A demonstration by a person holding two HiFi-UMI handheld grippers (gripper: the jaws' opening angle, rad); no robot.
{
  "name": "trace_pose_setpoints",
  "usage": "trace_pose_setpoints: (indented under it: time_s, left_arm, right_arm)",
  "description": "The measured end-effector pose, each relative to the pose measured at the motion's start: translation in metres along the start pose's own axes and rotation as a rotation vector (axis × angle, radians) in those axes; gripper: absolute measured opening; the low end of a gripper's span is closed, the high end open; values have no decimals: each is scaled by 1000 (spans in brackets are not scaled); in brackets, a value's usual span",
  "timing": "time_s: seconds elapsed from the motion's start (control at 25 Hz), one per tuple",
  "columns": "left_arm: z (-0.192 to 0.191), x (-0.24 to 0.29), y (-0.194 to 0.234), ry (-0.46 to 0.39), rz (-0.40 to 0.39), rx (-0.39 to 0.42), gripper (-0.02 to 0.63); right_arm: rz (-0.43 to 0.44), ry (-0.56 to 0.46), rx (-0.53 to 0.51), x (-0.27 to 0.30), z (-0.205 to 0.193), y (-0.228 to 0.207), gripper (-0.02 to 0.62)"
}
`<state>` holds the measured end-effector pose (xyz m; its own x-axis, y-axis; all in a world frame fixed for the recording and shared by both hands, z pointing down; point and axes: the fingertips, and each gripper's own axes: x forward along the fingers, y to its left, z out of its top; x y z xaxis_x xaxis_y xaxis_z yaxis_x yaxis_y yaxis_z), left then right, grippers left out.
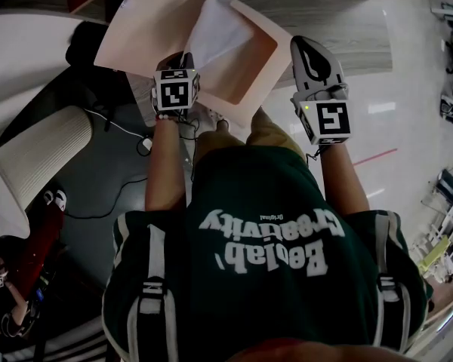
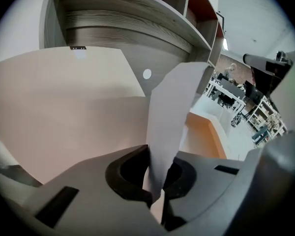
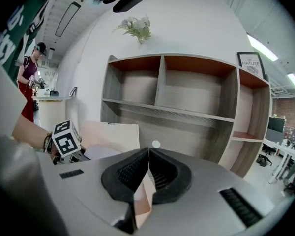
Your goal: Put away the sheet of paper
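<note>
— First entry?
— We list one sheet of paper [image 2: 174,107], white, its near edge pinched in the left claw [image 2: 160,178] and the rest standing up over an open peach folder [image 1: 245,74].
— Left claw's state?
— Clamped on that sheet.
— Right claw [image 3: 148,154]?
— We record it closed tip to tip with nothing between, near the folder's right edge.
— Far side?
— We note a wooden shelf unit [image 3: 187,97] with flowers [image 3: 136,27] on top.

My left fingers [image 2: 125,178] swallow the near end of the sheet of paper [image 2: 174,112]; the beige folder [image 2: 64,117] runs off left.
</note>
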<state>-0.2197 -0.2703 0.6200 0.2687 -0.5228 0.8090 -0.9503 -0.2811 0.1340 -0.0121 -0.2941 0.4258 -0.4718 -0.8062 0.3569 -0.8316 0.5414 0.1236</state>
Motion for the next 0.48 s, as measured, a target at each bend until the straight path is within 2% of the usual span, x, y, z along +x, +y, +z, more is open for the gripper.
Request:
trace_pose_setpoints:
  time_s: [0.08, 0.16, 0.2, 0.28, 0.48]
  left_arm:
    - [-2, 0, -2, 16, -9, 38, 28]
    - [-2, -5, -1, 21, -14, 83, 160]
    - [-1, -9, 1, 20, -12, 97, 184]
    - [1, -21, 10, 15, 2, 112, 212]
    - [6, -59, 40, -2, 62, 146, 216]
  right_arm:
    - [4, 2, 4, 0, 0, 2, 34]
    - [9, 2, 6, 1, 1, 3, 34]
    - [11, 3, 5, 2, 1, 4, 34]
    - [15, 2, 6, 4, 1, 6, 34]
    - [28, -2, 14, 7, 3, 12, 34]
